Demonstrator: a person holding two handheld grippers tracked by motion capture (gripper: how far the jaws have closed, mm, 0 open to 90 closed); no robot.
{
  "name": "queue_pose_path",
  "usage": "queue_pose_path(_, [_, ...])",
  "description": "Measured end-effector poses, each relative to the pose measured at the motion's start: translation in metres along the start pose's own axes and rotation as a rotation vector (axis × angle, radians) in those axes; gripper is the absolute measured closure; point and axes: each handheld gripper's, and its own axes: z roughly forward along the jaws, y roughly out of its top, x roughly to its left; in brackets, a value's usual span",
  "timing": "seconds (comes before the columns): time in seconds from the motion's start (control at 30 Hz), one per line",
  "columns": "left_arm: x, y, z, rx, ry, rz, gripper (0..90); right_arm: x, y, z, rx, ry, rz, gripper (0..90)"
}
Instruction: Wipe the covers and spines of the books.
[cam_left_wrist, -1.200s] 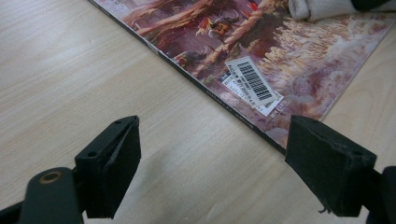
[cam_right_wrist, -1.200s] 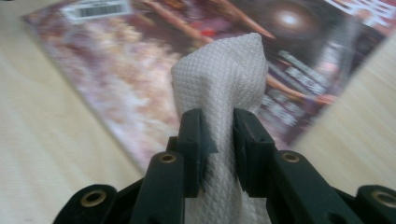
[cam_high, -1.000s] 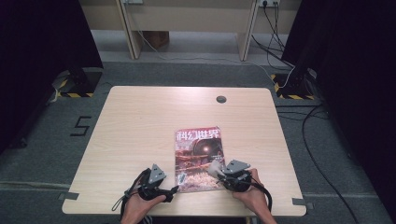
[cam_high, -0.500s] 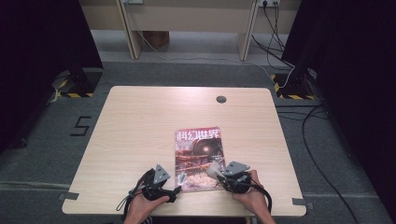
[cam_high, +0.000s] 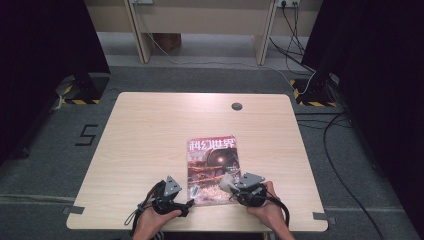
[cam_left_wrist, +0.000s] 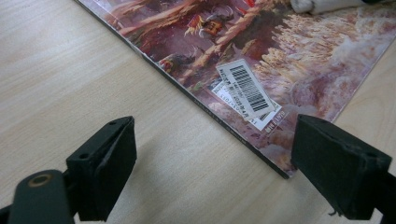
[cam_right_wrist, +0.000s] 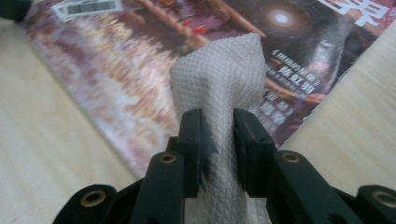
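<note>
While the magazine (cam_high: 212, 170) lies flat and face up near the front edge of the counter (cam_high: 150, 135), the right gripper (cam_high: 231, 184) has its jaws clenched on a folded white paper towel (cam_right_wrist: 219, 79), whose quilted wad stands up between them and leans over the glossy cover. The left gripper (cam_high: 189, 204) sits just beside the magazine's near left corner with its jaws spread wide and empty, one over bare wood and the other at the corner by the barcode sticker (cam_left_wrist: 245, 88).

The towel looks soft, light and easily crushed; pinched at its middle as it is, it should stay put, but its free end will flop and drag rather than push, so it probably wipes best when pressed down flat and drawn across the cover with gentle pressure.

The magazine seems thin and limp, and its coated cover is likely slippery on the smooth counter, so it may slide or swivel under a wiping stroke. Its spine edge, seen in the left gripper view as a dark straight line, is the stiffest part and the best place to take hold or to pin it down; the open jaws could close over that near corner, though a hard nip there risks creasing the pages or lifting the sticker.
</note>
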Motion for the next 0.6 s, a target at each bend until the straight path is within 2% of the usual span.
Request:
queue_pose_path(0.23, [0.001, 0.0, 0.0, 0.003, -0.003, -0.005, 13.3, -0.025, 0.012, 0.015, 0.001, -0.036, 0.02, 74.0])
queue_pose_path(0.6, [0.001, -0.001, 0.0, 0.001, -0.005, -0.006, 13.4, -0.058, 0.031, 0.038, 0.011, -0.08, 0.083, 74.3])
